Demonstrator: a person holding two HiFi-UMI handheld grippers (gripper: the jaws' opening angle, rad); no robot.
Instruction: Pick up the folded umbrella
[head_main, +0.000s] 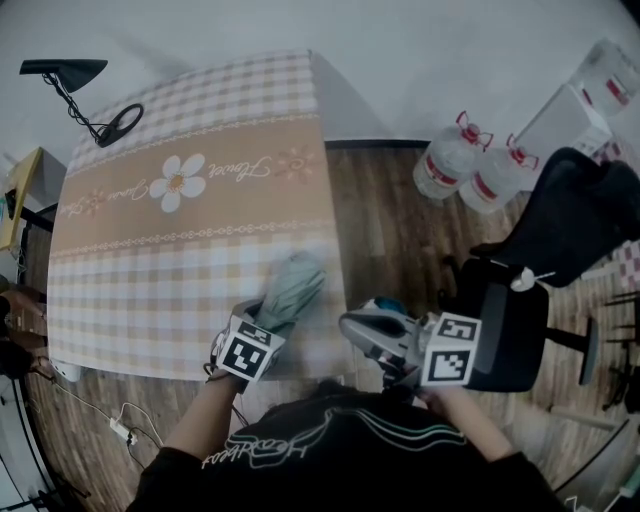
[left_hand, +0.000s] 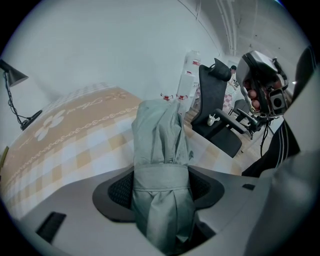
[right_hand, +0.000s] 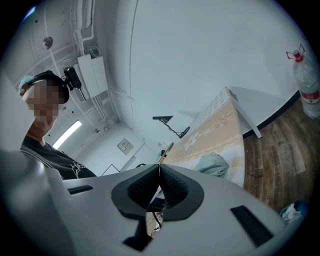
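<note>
The folded umbrella is pale grey-green cloth, wrapped with a strap. It lies over the table's near right corner, its tip pointing away. My left gripper is shut on its near end; in the left gripper view the umbrella fills the space between the black pads, strap at the jaws. My right gripper hovers off the table's right side over the floor, shut with nothing in it. In the right gripper view the pads meet, and the umbrella shows beyond them on the table.
The table wears a checked cloth with a flower band. A black desk lamp stands at its far left corner. A black office chair and water jugs stand on the wooden floor to the right. Cables lie near left.
</note>
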